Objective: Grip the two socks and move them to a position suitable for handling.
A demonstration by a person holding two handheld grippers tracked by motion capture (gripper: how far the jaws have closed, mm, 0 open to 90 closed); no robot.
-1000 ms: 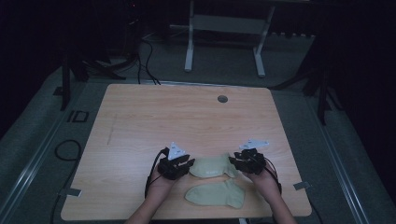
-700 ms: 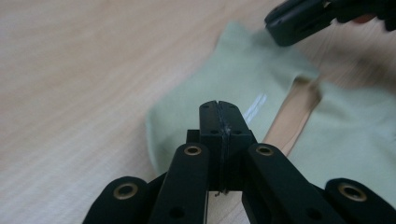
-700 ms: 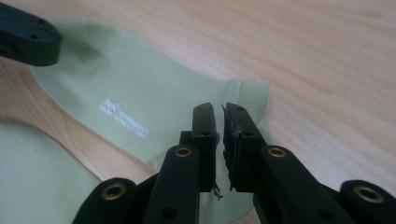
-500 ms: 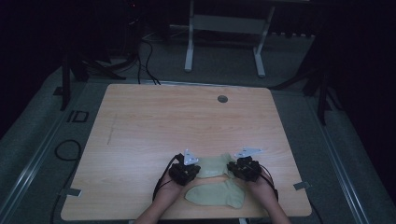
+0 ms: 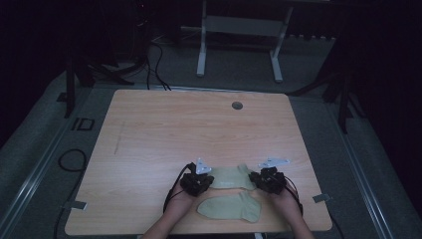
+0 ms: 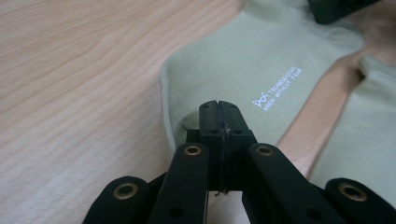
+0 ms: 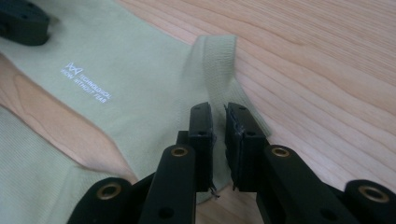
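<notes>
High view: two pale green socks lie at the near edge of the table (image 5: 149,129). The far sock (image 5: 230,178) lies between the left gripper (image 5: 198,182) and right gripper (image 5: 267,180). The near sock (image 5: 230,207) lies flat just in front of it, between the person's hands.

Left gripper view: jaws are pressed together on the far sock's edge (image 6: 175,116), fabric puckered at the tips. White print on the sock (image 6: 278,87) is partly legible: a small logo, "TECHNOLOGICAL", and a second line too small to be sure of.

Right gripper view: jaws stand slightly parted over the folded cuff (image 7: 219,65), a thin gap between them; cannot tell whether cloth is gripped.

Risk, judged: if the right side has no real hold, lifting would let that end slip, so the sock hangs from the left pinch alone or drags across the near sock.
</notes>
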